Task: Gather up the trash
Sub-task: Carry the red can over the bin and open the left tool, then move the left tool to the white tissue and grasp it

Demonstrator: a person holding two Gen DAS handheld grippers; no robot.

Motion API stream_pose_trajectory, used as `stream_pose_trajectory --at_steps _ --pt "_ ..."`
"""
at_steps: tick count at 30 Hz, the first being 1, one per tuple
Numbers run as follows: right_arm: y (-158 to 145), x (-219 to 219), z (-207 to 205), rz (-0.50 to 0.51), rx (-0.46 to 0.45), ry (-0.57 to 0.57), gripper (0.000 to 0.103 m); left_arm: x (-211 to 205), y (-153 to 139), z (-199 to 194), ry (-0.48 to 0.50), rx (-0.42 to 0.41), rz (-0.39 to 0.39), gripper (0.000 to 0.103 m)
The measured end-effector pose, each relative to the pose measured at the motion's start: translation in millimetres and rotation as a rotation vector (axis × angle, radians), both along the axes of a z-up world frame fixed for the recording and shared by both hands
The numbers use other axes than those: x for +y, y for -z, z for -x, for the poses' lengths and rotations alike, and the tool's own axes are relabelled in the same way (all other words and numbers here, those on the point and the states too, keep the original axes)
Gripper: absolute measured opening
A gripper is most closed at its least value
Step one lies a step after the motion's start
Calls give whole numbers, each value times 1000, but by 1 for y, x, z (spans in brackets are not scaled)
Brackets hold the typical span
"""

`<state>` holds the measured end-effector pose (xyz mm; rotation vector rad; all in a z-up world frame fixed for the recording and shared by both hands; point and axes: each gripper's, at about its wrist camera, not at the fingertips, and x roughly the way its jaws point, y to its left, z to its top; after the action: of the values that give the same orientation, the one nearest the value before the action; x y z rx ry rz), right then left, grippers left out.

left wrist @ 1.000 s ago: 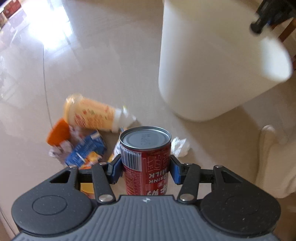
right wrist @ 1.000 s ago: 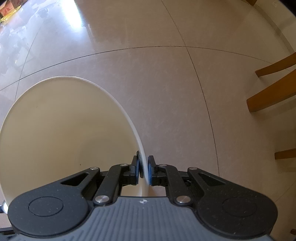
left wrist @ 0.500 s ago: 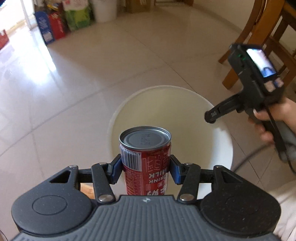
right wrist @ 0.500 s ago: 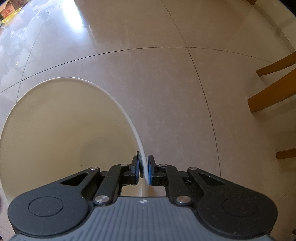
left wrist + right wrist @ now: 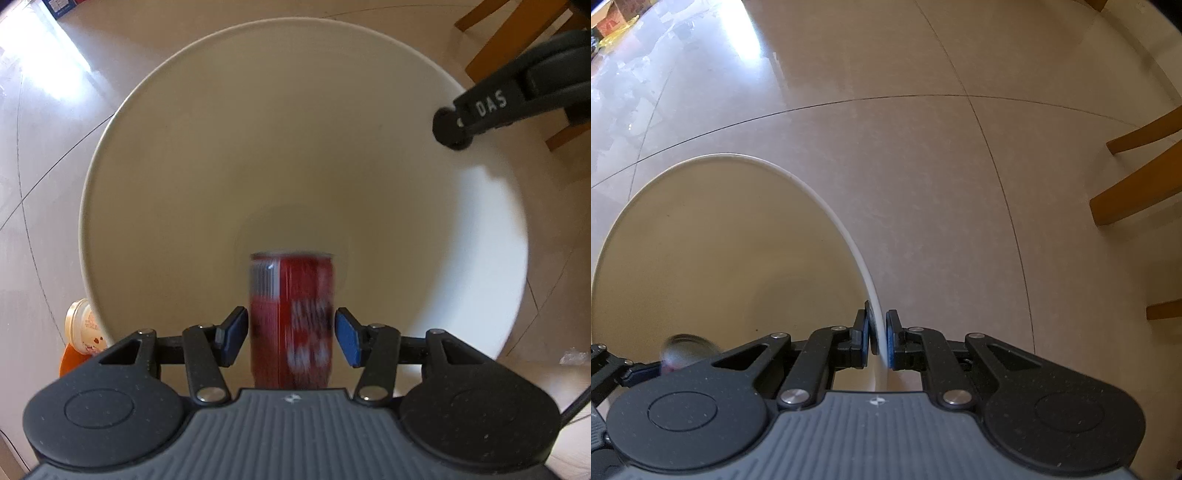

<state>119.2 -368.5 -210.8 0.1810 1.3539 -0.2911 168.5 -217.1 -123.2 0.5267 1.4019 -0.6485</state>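
left claw (image 5: 291,334) is pointing straight down over the open bin (image 5: 110,166), its blue pads (image 5: 347,341) standing spread, each just off a side of the red can (image 5: 291,321). the can is sitting upright between them, smeared with blur while the claw itself is reading sharp, so i am seeing no pinch on it. below the can the bin's pale inner wall is running down to a dim round bottom.

right claw (image 5: 878,332) is pressing its pads together on the bin's thin white rim, one pad inside the wall and one outside. from this wrist i am catching the can's grey top (image 5: 685,347) as a blur low inside the bin, beside the tip of the left claw at the frame's edge.

outside the bin, a yellow cup (image 5: 83,325) is lying against the wall with something orange (image 5: 72,360) just beneath it. wooden chair legs (image 5: 1134,199) are standing well apart on the glossy tiled floor (image 5: 923,166).
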Motion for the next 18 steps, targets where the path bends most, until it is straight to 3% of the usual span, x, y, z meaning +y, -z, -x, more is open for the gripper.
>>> stream_pose_trajectory --at_steps 3,6,8,15,18 --pt "0 -2 1 -5 -1 7 11 1 -3 2 -4 -29 16 53" --pt "-1 -3 2 -5 -3 8 11 5 -13 2 -19 -71 49 64" --pt "-1 -4 2 -4 -3 7 11 11 -26 -3 -27 -115 93 76" --pt "-1 -2 4 -2 -11 3 11 53 -83 -1 -86 -250 230 89" --pt "-1 -2 6 -5 -15 3 11 75 -104 6 -107 -348 259 95"
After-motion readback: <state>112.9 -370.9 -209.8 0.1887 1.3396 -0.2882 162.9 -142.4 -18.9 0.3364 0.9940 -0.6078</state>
